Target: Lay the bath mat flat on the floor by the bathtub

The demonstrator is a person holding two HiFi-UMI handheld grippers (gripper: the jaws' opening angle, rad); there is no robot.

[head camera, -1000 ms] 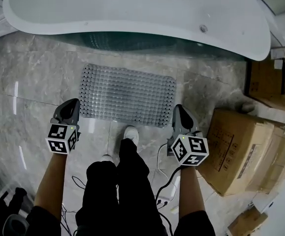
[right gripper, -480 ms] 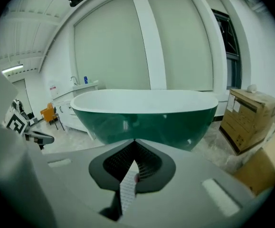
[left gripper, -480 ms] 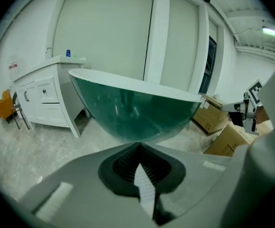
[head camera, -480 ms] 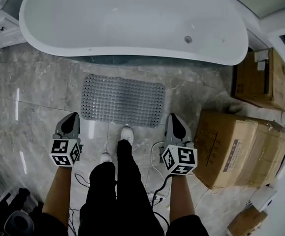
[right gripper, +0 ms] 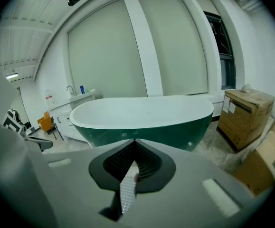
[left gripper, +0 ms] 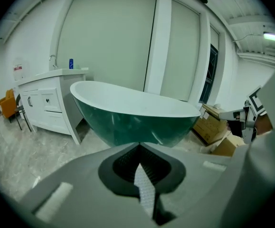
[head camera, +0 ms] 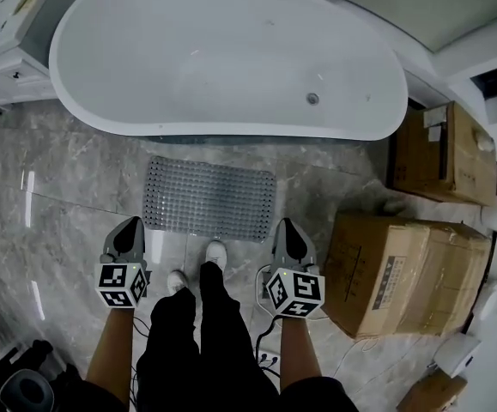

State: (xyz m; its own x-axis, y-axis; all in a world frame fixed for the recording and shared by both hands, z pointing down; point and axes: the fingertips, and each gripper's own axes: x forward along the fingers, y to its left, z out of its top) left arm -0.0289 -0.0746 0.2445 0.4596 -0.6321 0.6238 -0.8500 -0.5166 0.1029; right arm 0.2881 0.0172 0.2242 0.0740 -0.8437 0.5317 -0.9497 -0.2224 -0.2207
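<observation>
The clear, studded bath mat [head camera: 209, 198] lies flat on the grey marble floor, right beside the white-and-green bathtub [head camera: 231, 58]. My left gripper [head camera: 130, 227] hovers short of the mat's near left corner, and my right gripper [head camera: 284, 227] short of its near right corner. Both are well above the floor, shut and empty. In the left gripper view the jaws [left gripper: 138, 146] meet in front of the tub [left gripper: 132, 113]. The right gripper view shows its jaws [right gripper: 134, 141] closed the same way, facing the tub [right gripper: 146, 118]. The mat is hidden in both gripper views.
Large cardboard boxes [head camera: 407, 264] stand to the right, and another box [head camera: 441, 153] sits by the tub's end. A white vanity cabinet [head camera: 8, 24] is at the far left. The person's shoes [head camera: 216, 253] stand just short of the mat. Cables [head camera: 269, 350] trail behind them.
Both grippers have risen away from the floor, and the head view has pulled back with them. The mat stays flat in the same spot.
</observation>
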